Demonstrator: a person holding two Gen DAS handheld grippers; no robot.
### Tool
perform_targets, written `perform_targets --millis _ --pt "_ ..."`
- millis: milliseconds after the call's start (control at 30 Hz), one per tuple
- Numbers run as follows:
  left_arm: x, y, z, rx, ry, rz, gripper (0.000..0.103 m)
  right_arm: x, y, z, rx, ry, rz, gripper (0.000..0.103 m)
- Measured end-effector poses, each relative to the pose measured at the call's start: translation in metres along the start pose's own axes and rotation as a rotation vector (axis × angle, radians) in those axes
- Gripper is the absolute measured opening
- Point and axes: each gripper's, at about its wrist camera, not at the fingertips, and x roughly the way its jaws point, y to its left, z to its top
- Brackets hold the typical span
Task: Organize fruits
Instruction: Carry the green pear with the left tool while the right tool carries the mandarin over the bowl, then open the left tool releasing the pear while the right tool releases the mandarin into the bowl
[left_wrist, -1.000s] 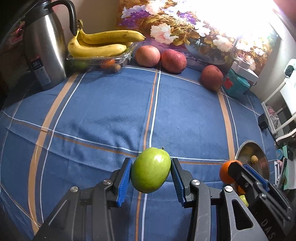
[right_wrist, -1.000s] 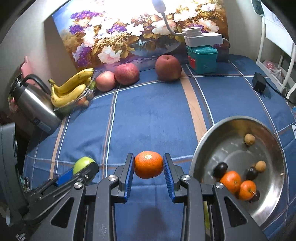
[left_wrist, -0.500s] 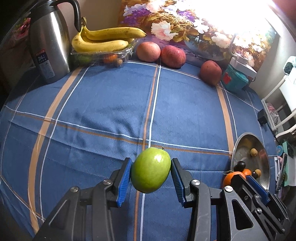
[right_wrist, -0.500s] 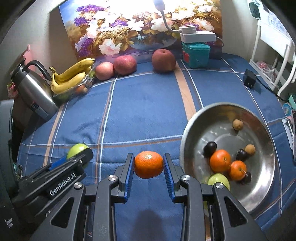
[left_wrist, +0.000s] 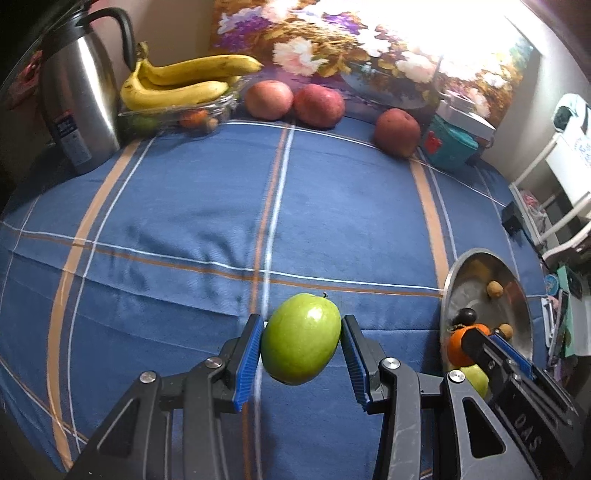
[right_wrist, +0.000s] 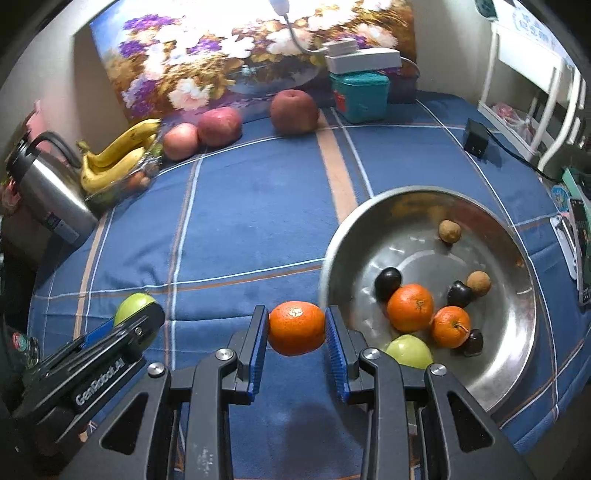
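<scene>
My left gripper (left_wrist: 301, 345) has its jaws closed partway and clamped on a green apple (left_wrist: 301, 339), the blue pads pressed against both sides and the fruit held clear above the blue checked cloth (left_wrist: 295, 206) that covers the bench. My right gripper (right_wrist: 296, 328) is clamped the same way on an orange (right_wrist: 296, 328), its jaws set narrower than the left pair. Both grippers point steeply down and forward, side by side; from the right wrist I see the left one (right_wrist: 110, 343) low at the left with the green apple (right_wrist: 133, 302) at its tip, and from the left wrist the right one (left_wrist: 491, 349) low at the right. The orange hangs just beside the near rim of the steel bowl (right_wrist: 509, 354), which holds two oranges, a pale green apple, dark plums and small brown fruits. Compared with a second ago neither grip has changed, but both hands have drifted sideways across the bench: the bowl now fills more of the right view and sits closer to the held orange, and more of its contents show. At the far edge, untouched, are three red apples (left_wrist: 317, 105), bananas (left_wrist: 181, 83) on a clear tray, and a steel jug (left_wrist: 79, 110)
</scene>
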Motion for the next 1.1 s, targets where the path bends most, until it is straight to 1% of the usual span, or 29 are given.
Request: perform_targets --millis 233,367,467,600,733,933,1100 --pt "-0.002 -0.028 -0.004 0.078 -0.007 -0.045 0.046 -0.004 -0.034 0.007 0.090 -0.020 -0.055 0.033" --pt "0.000 -0.051 -0.009 0.136 -0.002 -0.107 0.046 -0.009 -0.057 0.011 0.160 -0.037 -0.083 0.033" --pt "0.001 -0.069 -0.013 0.186 -0.005 -0.132 0.046 -0.010 -0.073 0.013 0.209 -0.050 -0.108 0.033" --pt "0.003 -0.093 -0.019 0.262 -0.024 -0.165 0.046 -0.009 -0.091 0.015 0.267 -0.070 -0.101 0.033" --pt "0.011 -0.111 -0.023 0.305 -0.029 -0.244 0.046 -0.006 -0.102 0.017 0.299 -0.081 -0.103 0.033" --pt "0.017 -0.129 -0.029 0.377 -0.064 -0.237 0.046 -0.005 -0.110 0.019 0.319 -0.101 -0.090 0.033" --pt "0.021 -0.133 -0.032 0.407 -0.077 -0.237 0.046 0.001 -0.112 0.021 0.325 -0.107 -0.069 0.033"
